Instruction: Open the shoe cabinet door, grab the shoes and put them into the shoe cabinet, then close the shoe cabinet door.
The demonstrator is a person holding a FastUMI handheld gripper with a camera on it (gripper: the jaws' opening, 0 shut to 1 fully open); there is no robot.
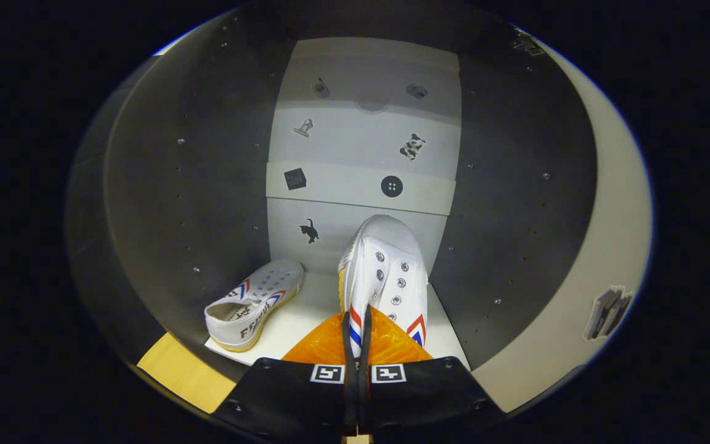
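The tool [358, 336] is clenched on the heel of a white shoe [386, 271], held inside the shoe cabinet [207, 185] above its floor, right of the second shoe [253, 302]. A thin heel pinch may slip, letting the shoe tip against the far wall.

Home-style setup: open shoe cabinet [361, 185] w/ shelves, white sneakers [256, 302] inside.
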